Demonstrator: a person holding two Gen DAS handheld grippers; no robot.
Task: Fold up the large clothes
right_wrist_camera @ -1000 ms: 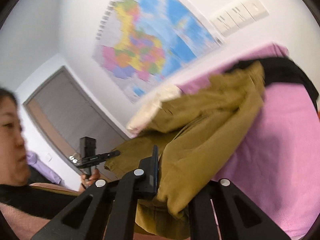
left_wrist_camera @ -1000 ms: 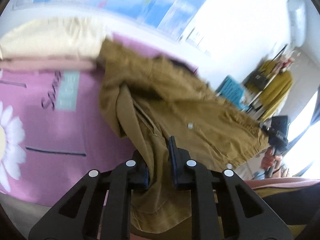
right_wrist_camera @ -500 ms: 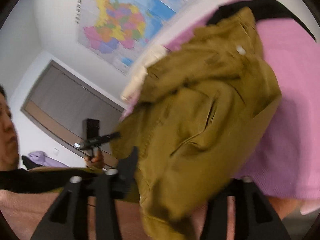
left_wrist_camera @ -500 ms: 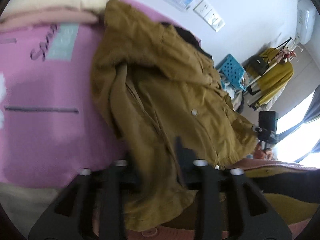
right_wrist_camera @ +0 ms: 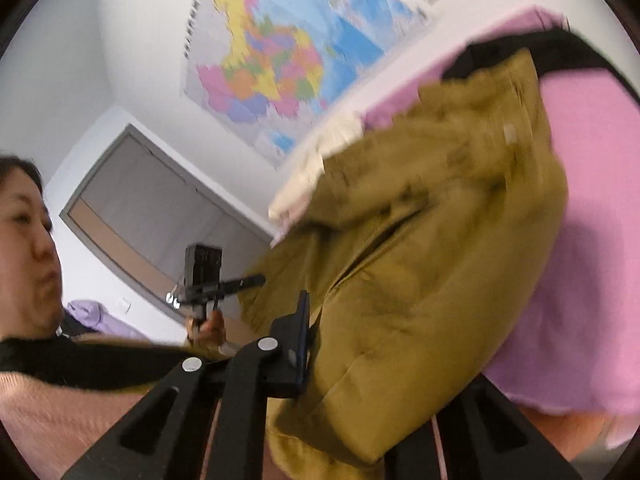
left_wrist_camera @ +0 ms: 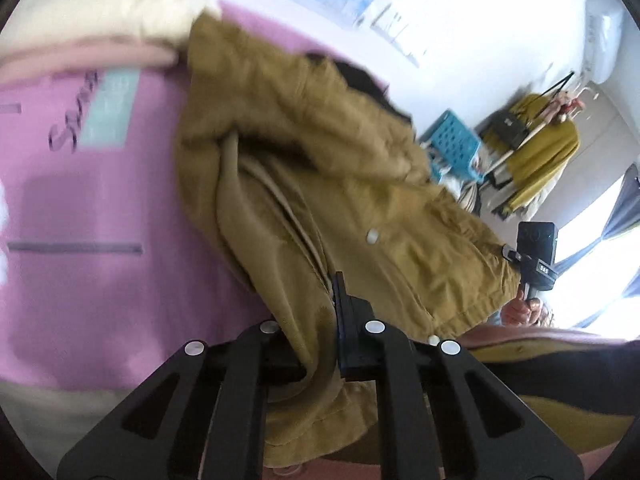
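A mustard-brown jacket (left_wrist_camera: 320, 184) with white snap buttons lies rumpled across a pink bedspread (left_wrist_camera: 100, 208). My left gripper (left_wrist_camera: 320, 332) is shut on a fold of the jacket near its hem; cloth hangs down between the fingers. In the right wrist view the same jacket (right_wrist_camera: 440, 248) bulges over my right gripper (right_wrist_camera: 340, 344), which is shut on its edge; only the left finger (right_wrist_camera: 300, 336) shows, the other is hidden under cloth. The right gripper also shows in the left wrist view (left_wrist_camera: 536, 256), at the jacket's far corner.
A cream pillow (left_wrist_camera: 104, 8) and pink blanket (left_wrist_camera: 88, 56) lie at the bed's head. A black garment (right_wrist_camera: 560, 52) lies beyond the jacket. A blue basket (left_wrist_camera: 452, 140) and clothes rack (left_wrist_camera: 536, 152) stand by the window. A map (right_wrist_camera: 280, 52) hangs on the wall.
Both grippers have swung with the jacket held between them; the jacket bunched and lifted, then spread over the bed. Both views are motion-blurred.
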